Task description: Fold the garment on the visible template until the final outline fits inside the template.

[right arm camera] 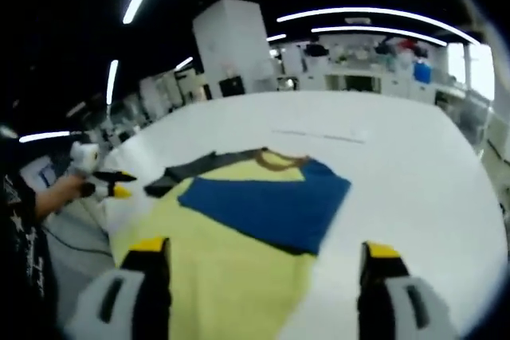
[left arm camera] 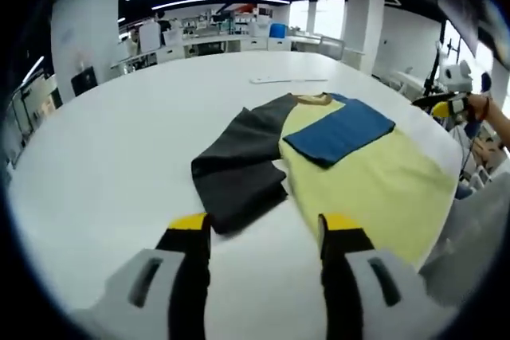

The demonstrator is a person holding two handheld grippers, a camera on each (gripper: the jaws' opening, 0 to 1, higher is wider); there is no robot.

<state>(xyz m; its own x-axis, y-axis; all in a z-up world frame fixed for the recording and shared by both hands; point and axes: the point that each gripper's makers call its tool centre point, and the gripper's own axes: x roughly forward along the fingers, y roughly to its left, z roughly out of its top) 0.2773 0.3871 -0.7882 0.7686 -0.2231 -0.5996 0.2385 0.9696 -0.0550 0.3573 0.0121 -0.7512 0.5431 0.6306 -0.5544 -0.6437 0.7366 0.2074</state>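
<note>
Shirt half-folded, both grippers hovering empty

Yellow T-shirt (left arm camera: pixel 374 177) flat on white table (left arm camera: pixel 119 149), collar toward far side, hem toward near edge. Blue sleeve (left arm camera: pixel 341 130) already folded across chest; dark grey sleeve (left arm camera: pixel 239 169) still spread out sideways, bunched near its cuff. Same shirt (right arm camera: pixel 215 268) in right gripper view, blue sleeve (right arm camera: pixel 267 205) on top, grey sleeve (right arm camera: pixel 191 169) a thin strip beyond. No template outline readable under cloth; faint line further up table (left arm camera: pixel 287 80), can't tell what.

Left gripper (left arm camera: pixel 265 232): jaws wide apart, yellow-tipped, nothing between, above bare table just short of grey sleeve. Right gripper (right arm camera: pixel 267 256): jaws spread too, empty, over yellow body and blue sleeve's near edge. Also seen as small yellow-tipped tool (left arm camera: pixel 440 107) held in a hand at far right of left gripper view; left one likewise (right arm camera: pixel 107 183) in right gripper view.

Key relation: grey sleeve straight ahead of left gripper, long axis running up-right toward collar. Left clearly nearer. Likely next: pinch cuff end, carry across chest onto blue. Then hem-to-collar fold, prob. both grippers.

Risk: bunched cuff, may grab 2 layers.
</note>
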